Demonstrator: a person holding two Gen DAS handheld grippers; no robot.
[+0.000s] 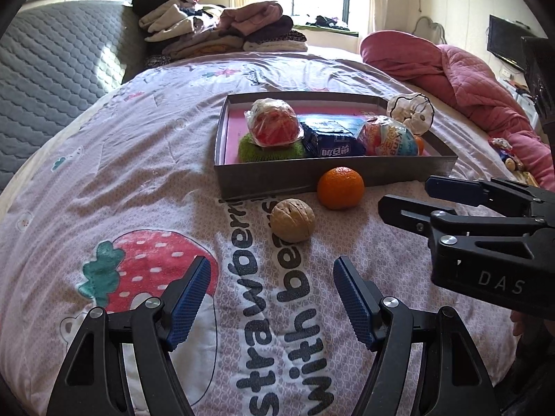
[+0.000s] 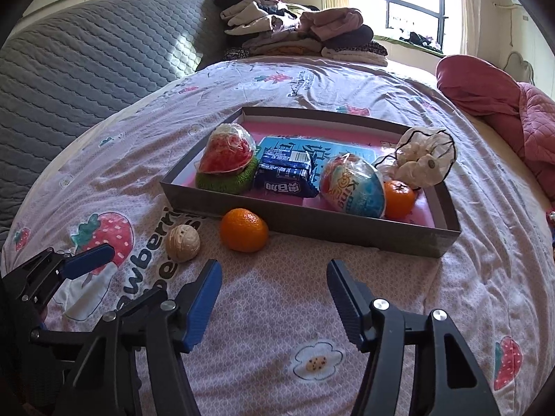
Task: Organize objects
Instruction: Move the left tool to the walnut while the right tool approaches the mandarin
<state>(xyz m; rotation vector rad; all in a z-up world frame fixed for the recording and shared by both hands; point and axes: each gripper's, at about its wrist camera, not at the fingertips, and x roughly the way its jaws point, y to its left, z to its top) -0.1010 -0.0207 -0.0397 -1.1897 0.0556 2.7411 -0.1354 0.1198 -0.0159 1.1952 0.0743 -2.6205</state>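
Observation:
A grey box tray (image 1: pixel 347 170) (image 2: pixel 312 223) lies on the bed. In it are a wrapped red ball (image 1: pixel 274 123) (image 2: pixel 227 152) on a green scrubber (image 1: pixel 267 150), a blue packet (image 1: pixel 329 137) (image 2: pixel 286 173), a wrapped toy egg (image 1: pixel 388 137) (image 2: pixel 352 187), a tangerine (image 2: pixel 399 197) and a white net pouch (image 1: pixel 411 112) (image 2: pixel 421 159). Outside, against the tray's near wall, lie a tangerine (image 1: pixel 340 188) (image 2: pixel 244 230) and a walnut (image 1: pixel 292 220) (image 2: pixel 182 243). My left gripper (image 1: pixel 272 270) is open and empty, short of the walnut. My right gripper (image 2: pixel 274 274) is open and empty, near the loose tangerine.
A strawberry-print quilt (image 1: pixel 138 173) covers the bed. Folded clothes (image 1: pixel 222 31) are stacked at the far end. A pink quilt (image 1: pixel 468 76) is bunched at the right. A grey padded headboard (image 1: pixel 52 79) stands on the left.

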